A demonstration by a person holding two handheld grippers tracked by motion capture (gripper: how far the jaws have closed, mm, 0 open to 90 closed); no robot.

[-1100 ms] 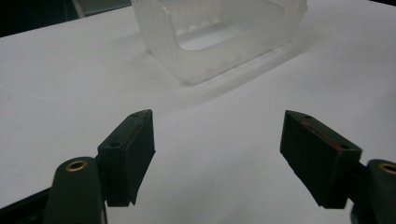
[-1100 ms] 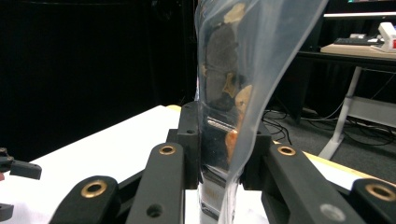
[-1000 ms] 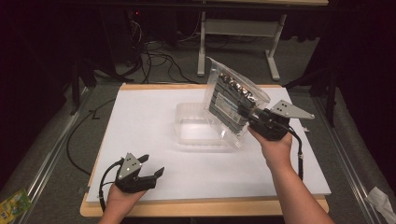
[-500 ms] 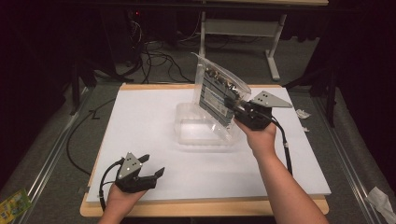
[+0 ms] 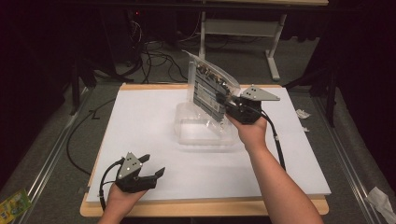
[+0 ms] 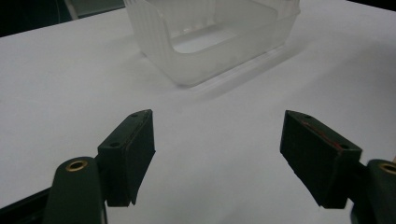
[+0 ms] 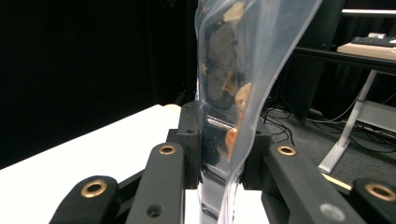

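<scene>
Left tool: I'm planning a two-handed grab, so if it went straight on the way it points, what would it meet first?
Probably the clear bin: in the left gripper view it lies ahead between the open jaws of the left tool, with bare white table before it. Depth is hard to judge.

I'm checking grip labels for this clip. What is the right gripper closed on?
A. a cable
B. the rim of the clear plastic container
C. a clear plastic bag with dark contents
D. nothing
C: the right gripper pinches the clear plastic bag and holds it above the clear container; the right gripper view shows both pads pressed on the bag.
</scene>
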